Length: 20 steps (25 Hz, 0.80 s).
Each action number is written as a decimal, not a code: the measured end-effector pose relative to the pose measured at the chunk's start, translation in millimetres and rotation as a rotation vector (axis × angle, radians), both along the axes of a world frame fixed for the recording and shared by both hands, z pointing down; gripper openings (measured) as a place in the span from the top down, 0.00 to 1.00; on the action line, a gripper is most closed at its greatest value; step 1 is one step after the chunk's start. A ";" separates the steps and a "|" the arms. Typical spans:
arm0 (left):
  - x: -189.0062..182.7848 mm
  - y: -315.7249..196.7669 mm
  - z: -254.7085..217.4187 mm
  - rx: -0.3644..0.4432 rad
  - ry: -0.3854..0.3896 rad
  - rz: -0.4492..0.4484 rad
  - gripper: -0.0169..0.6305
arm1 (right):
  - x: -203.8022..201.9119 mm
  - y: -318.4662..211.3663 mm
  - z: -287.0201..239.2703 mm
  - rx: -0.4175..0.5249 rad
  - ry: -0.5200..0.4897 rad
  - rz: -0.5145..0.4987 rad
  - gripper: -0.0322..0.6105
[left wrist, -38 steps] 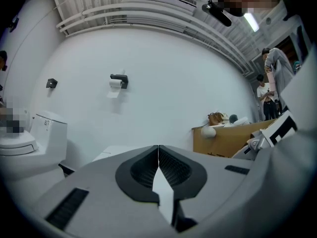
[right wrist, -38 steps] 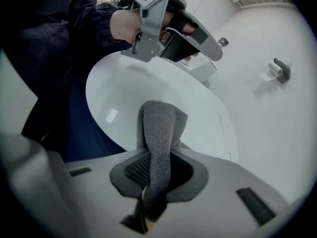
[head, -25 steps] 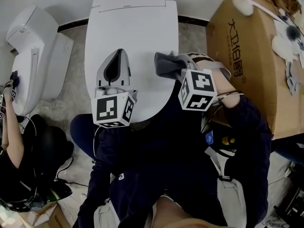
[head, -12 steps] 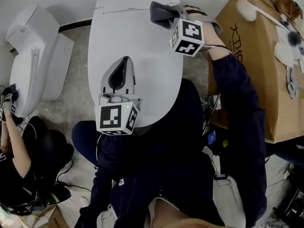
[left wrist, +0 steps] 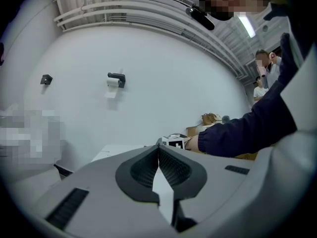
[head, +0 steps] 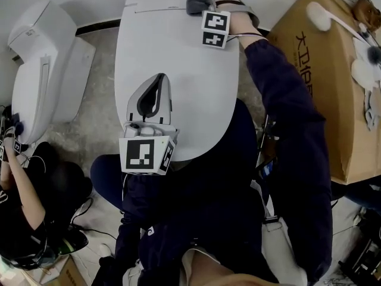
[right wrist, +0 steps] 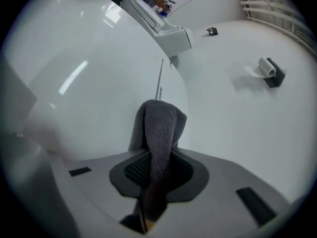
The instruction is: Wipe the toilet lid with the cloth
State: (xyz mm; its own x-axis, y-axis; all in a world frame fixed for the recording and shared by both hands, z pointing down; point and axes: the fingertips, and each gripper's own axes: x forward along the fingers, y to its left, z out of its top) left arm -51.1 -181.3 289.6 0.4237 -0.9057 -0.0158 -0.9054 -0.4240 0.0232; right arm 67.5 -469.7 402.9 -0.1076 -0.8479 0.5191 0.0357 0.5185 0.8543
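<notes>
The white toilet lid [head: 178,52] is closed and fills the middle of the head view. My right gripper [head: 201,5] is at the lid's far end, shut on a dark grey cloth [head: 195,3] that lies against the lid near the hinge line. In the right gripper view the cloth [right wrist: 158,133] stands folded between the jaws, over the glossy lid [right wrist: 89,83]. My left gripper [head: 158,77] rests over the lid's near left part, jaws shut with nothing in them. Its tips meet in the left gripper view [left wrist: 158,148].
A second white toilet [head: 41,70] stands at the left, with a seated person [head: 15,183] beside it. A large cardboard box [head: 315,88] with brushes on top stands close on the right. A paper-roll holder [right wrist: 270,71] hangs on the white wall behind.
My right gripper has carried the cloth from the lid's near right edge up to its far end. The left gripper has barely shifted.
</notes>
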 end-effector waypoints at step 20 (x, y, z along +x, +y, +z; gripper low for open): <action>-13.7 5.4 -4.1 0.006 -0.003 -0.098 0.95 | -12.1 128.4 10.5 -0.184 -0.023 -0.024 0.84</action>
State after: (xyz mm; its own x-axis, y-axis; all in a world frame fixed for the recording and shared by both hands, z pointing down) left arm -64.8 -175.9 285.5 0.3330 -0.9427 -0.0200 -0.9426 -0.3334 0.0187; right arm 55.4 -341.3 413.3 -0.1405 -0.7356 0.6626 0.0318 0.6656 0.7456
